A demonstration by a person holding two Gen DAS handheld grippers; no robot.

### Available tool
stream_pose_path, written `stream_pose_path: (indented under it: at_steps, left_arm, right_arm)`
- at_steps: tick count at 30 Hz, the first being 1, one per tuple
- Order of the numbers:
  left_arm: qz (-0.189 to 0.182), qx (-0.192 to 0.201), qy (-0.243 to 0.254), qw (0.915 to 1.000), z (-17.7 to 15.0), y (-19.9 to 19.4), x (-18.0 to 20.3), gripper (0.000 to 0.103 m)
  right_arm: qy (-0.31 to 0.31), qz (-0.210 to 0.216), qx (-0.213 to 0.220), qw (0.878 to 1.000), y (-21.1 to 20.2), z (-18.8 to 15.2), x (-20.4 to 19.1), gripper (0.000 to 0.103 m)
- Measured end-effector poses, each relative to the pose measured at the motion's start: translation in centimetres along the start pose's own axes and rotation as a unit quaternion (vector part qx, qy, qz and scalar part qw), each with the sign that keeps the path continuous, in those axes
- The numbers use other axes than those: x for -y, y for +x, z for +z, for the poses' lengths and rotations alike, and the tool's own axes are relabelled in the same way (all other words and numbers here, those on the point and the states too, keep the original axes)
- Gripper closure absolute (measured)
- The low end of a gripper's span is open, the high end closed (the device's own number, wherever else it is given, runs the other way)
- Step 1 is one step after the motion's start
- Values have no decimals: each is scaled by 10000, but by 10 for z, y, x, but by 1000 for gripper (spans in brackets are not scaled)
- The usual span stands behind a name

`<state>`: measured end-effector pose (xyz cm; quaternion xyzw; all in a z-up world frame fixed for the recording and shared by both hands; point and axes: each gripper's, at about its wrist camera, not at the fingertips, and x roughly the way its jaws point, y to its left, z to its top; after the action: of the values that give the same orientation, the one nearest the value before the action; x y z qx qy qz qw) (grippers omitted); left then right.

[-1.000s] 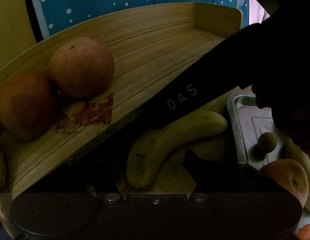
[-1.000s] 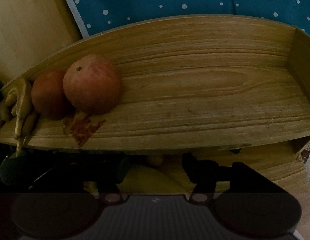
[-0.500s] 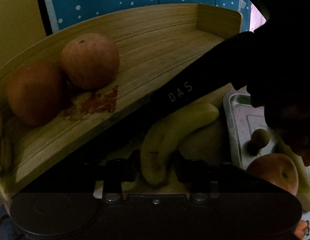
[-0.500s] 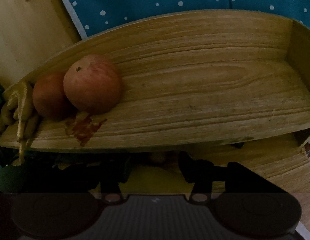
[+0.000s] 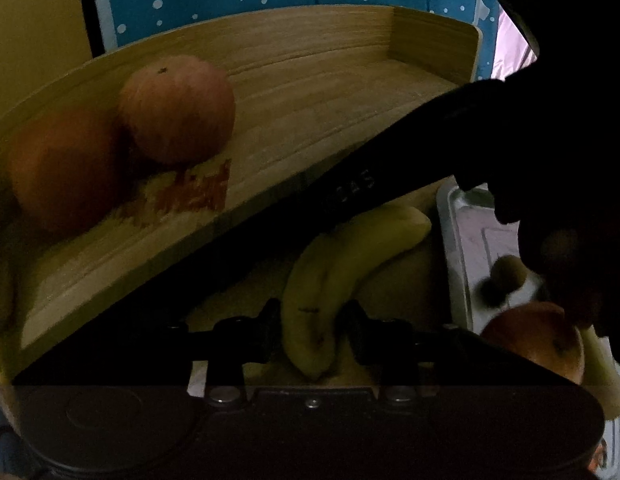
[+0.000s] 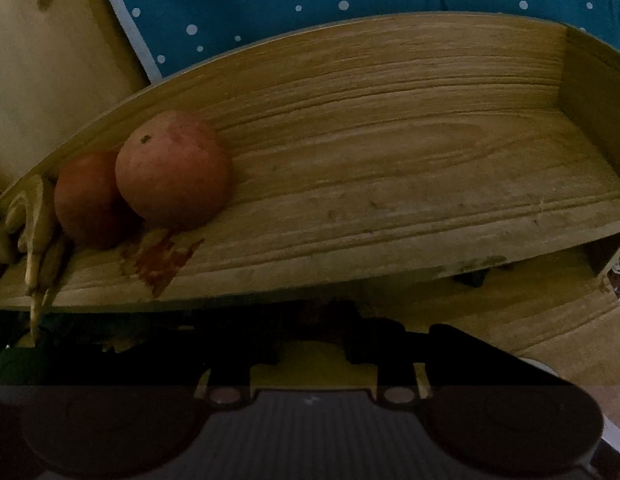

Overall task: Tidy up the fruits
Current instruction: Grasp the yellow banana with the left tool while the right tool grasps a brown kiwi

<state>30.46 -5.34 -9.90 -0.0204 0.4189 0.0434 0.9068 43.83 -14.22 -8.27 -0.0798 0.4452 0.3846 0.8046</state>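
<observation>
A wooden shelf holds two red apples side by side at its left end. Below it, a banana lies on the wooden surface beside a metal tray.

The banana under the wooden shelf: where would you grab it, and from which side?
Near its lower end, across the narrow width, coming from above and the front. The banana curves lengthwise, so only its width fits. The left claw already pinches it there.
</observation>
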Motion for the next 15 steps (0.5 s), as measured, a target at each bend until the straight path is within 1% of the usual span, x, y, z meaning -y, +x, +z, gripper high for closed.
stream_pose_path:
  at_steps: [7,12,15]
  left_arm:
    - [-88,-151,-105,9998,-24,-24,-9,68]
    - [-20,-308,-159,9994,-50,-50,-22,68]
    - [40,-419,-206,9989,-64,-65,-33,68]
  right_arm:
    - [-33,108,-160,9998,-13,-18,-16,73]
    - [-46,166,-263,9995,-20,-34,-35,73]
    - [-32,117,-288,9995,-21,-40,-41,73]
